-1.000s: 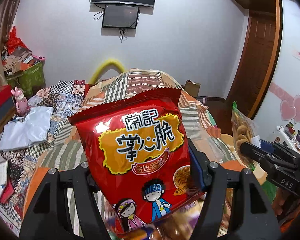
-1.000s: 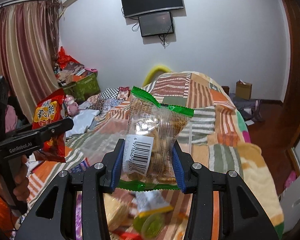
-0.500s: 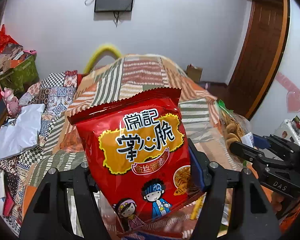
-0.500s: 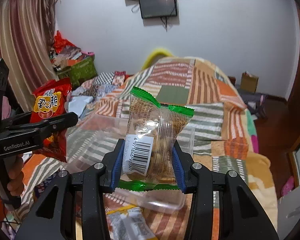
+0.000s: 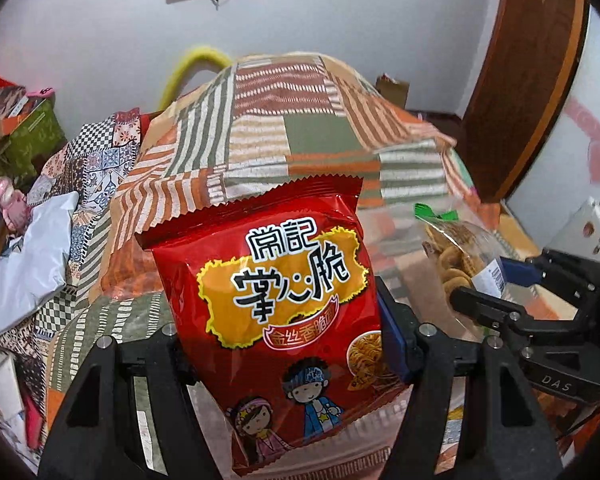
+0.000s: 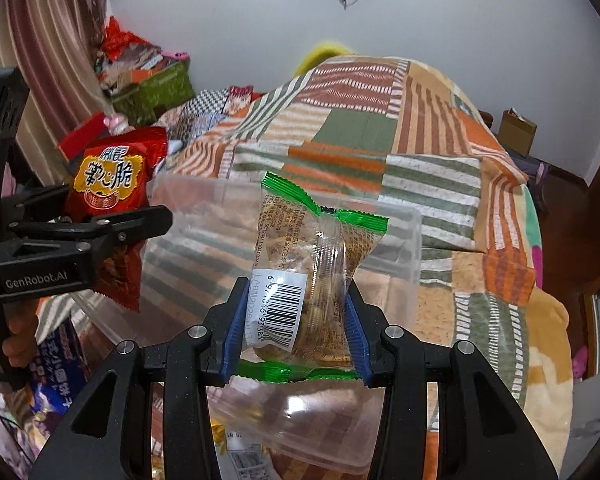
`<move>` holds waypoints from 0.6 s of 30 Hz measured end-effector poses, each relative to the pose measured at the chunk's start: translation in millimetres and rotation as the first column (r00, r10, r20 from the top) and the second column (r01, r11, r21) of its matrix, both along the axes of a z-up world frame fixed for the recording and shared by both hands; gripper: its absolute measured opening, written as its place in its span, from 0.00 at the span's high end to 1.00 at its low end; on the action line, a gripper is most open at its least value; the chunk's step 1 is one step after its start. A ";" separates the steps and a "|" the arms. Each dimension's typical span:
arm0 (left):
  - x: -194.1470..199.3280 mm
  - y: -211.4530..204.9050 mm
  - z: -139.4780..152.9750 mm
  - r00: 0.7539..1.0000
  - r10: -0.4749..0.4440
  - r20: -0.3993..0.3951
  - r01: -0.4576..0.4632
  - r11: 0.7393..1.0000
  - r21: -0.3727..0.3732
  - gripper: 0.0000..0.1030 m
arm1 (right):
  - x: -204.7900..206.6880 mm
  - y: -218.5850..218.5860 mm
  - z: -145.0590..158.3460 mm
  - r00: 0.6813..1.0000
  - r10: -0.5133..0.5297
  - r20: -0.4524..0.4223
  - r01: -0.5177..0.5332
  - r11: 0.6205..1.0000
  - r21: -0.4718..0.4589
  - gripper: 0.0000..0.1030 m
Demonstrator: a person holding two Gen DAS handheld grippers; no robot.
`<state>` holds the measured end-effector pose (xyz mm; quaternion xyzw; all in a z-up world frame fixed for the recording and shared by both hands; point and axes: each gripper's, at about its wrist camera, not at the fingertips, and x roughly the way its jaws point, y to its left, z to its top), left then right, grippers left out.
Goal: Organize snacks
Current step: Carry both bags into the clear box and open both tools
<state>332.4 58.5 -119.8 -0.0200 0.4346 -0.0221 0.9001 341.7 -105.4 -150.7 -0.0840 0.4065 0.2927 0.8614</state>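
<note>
Carry step: left gripper [image 5: 284,344] pinches the red bag [image 5: 276,304], right gripper [image 6: 296,332] pinches the biscuit pack [image 6: 312,276], both above the clear box [image 6: 400,240]; next, lower and release inside.

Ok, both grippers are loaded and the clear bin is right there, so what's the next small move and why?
Probably lower the right gripper a little and release. Its clear cookie pack hangs over the open, seemingly empty clear plastic bin, so a short drop should land it inside. The left gripper holds the red snack bag off to the bin's left; it can follow.
</note>
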 end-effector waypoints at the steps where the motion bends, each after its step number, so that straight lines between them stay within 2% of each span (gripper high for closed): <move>1: 1.4 -1.4 -2.6 1.000 -0.001 -0.013 0.001 1.000 0.002 0.35 | -1.1 1.3 -0.9 1.000 0.004 -0.003 -0.004 1.000 -0.006 0.60; 7: 6.9 -1.6 -11.7 0.998 0.010 -0.059 -0.009 1.000 0.016 0.35 | -1.5 6.6 -2.6 1.000 0.009 -0.005 -0.009 1.000 -0.026 0.57; 14: -0.3 -7.8 -5.9 0.999 -0.006 -0.037 0.008 0.999 0.049 0.35 | -8.0 7.3 2.4 1.000 0.005 0.021 -0.004 0.999 -0.035 0.56; 18: -12.1 -8.9 3.8 1.000 -0.008 -0.004 0.008 0.999 0.054 0.34 | -15.7 2.4 14.8 0.999 0.000 0.047 0.001 1.000 -0.014 0.51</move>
